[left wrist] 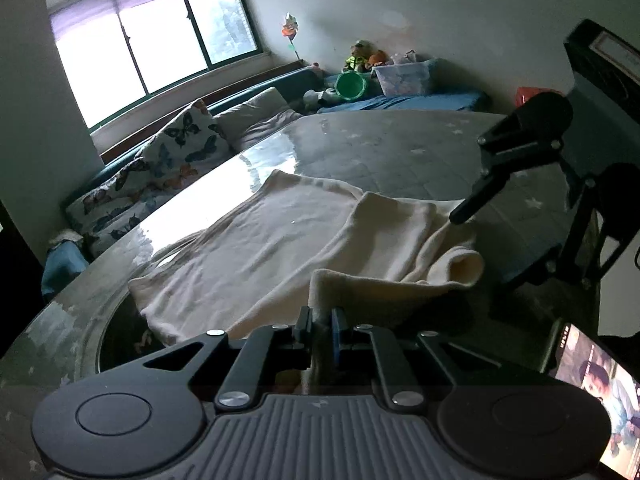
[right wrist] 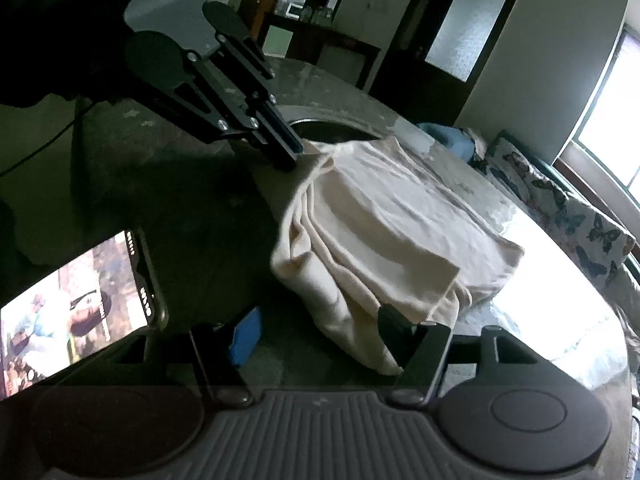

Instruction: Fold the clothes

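Cream garment [left wrist: 280, 232] spread on the glass-topped table [left wrist: 400, 144], partly folded over itself; near edge pinched up into the left gripper [left wrist: 320, 326] — jaws clamped tight on a fold of the cloth; right gripper [right wrist: 316, 334] standing apart, jaws wide with nothing pressed between them, a loose edge of the garment lying just in front of its right finger; lit phone [right wrist: 68, 312] flat on the table beside it — butterfly cushions [left wrist: 180, 140] beyond.

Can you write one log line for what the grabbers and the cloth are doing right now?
left gripper: jaws shut on cream cloth edge | right gripper: jaws open, beside cloth | phone: lit, on table
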`<state>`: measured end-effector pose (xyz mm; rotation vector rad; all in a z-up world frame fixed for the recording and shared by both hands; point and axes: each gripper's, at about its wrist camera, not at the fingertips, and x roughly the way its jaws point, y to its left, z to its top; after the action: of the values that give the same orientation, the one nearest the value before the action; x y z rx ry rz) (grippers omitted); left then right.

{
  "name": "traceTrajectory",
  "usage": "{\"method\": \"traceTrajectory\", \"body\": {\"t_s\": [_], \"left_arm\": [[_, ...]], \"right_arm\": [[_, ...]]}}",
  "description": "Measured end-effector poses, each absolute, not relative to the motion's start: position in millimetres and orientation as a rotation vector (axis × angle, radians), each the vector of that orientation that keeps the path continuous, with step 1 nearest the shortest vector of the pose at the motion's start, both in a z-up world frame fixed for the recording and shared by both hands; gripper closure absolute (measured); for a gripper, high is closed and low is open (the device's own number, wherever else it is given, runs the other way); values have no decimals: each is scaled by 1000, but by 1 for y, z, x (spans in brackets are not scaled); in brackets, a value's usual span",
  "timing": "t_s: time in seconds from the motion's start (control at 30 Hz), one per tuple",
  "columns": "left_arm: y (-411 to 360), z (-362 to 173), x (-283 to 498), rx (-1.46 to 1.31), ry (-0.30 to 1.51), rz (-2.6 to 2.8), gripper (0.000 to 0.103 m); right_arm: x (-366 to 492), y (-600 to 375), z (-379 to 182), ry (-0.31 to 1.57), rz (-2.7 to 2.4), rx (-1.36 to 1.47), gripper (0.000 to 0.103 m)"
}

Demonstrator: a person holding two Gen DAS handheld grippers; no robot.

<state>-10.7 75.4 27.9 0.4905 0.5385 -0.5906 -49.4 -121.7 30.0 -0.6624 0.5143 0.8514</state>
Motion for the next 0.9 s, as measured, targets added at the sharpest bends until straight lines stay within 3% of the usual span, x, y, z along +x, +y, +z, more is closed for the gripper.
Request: {"method": "traceTrajectory", "body": {"t_s": [0.37, 0.5, 0.7, 0.77, 0.9], "left_arm": [[84, 27, -17, 468, 543, -613, 89], [89, 23, -28, 482, 549, -629, 87], [93, 15, -41, 535, 542, -617, 68], [92, 13, -44, 563, 532, -614, 58], [87, 5, -48, 644, 516, -616, 55]], "right_arm": [[-27, -112, 23, 468, 835, -605, 52], [-19, -114, 25, 504, 855, -549, 78], [-13, -117, 29, 532, 860, -493, 83], [-10, -118, 31, 542, 855, -467, 83], [-6, -119, 36, 549, 840, -426, 84]]}}
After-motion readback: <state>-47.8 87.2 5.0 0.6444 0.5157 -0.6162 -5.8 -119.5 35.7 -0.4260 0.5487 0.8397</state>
